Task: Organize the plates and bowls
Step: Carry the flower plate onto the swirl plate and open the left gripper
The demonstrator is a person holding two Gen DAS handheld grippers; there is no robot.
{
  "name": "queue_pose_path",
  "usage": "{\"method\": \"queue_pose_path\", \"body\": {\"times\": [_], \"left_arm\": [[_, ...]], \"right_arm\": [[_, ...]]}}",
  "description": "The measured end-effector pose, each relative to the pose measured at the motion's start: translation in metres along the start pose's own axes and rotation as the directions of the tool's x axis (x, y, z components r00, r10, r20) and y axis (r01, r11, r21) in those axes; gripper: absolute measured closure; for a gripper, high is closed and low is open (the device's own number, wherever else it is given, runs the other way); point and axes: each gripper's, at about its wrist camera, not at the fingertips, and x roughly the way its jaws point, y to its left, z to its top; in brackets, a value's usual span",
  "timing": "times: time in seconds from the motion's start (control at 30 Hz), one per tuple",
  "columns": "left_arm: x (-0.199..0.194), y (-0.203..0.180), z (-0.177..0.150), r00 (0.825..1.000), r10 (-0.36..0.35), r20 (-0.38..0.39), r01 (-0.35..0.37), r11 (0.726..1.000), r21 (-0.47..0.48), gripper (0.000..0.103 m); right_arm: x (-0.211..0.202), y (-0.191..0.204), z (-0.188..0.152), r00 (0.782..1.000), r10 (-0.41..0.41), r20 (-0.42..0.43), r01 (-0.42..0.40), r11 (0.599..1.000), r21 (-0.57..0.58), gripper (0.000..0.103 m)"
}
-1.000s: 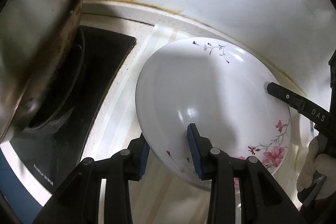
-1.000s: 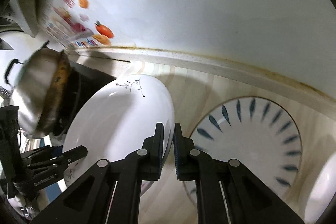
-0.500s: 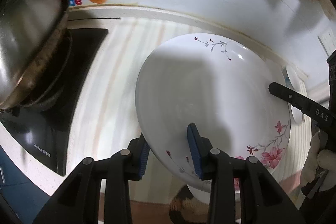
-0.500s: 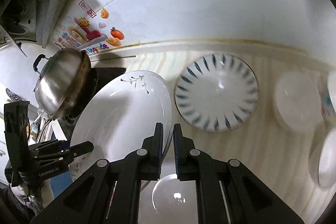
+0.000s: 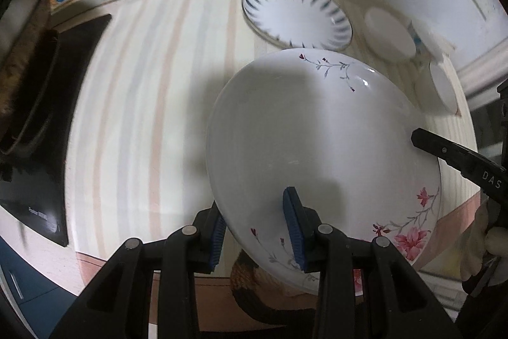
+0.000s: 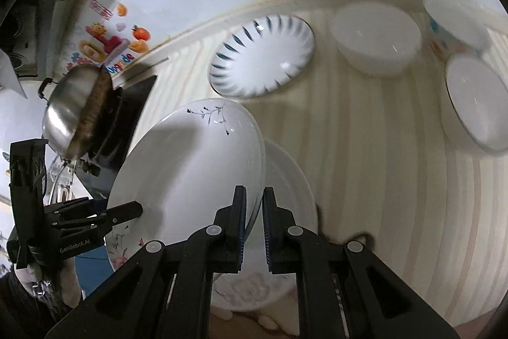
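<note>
Gripping one floral plate (image 5: 317, 132): two claws (image 5: 254, 234) (image 6: 254, 227).

Home kitchen: stove (image 6: 127, 116), wok (image 6: 73, 113), countertop (image 6: 365, 164).

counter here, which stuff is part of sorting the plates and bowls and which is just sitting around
Part of the job:
floral plate, gripped by left gripper and right gripper
blue-striped plate
white plate underneath
white bowls

Just lying about:
steel wok
black stove
wall sticker

Both tools point steeply downward; the left tool (image 5: 254, 239) pinches partway closed, the right tool (image 6: 254, 223) clamps nearly closed.
</note>
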Motion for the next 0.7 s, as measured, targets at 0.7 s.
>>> {"method": "queue_pose_path", "body": {"times": [0.7], "left_arm": [[0.041,-0.012,-0.005,0.992,0.074,-0.106,-0.071,0.997,0.034,0.07]], "right_arm": [[0.035,-0.029,-0.034,0.996,-0.007,-0.093,0.012,0.999,0.048,0.092]]}}
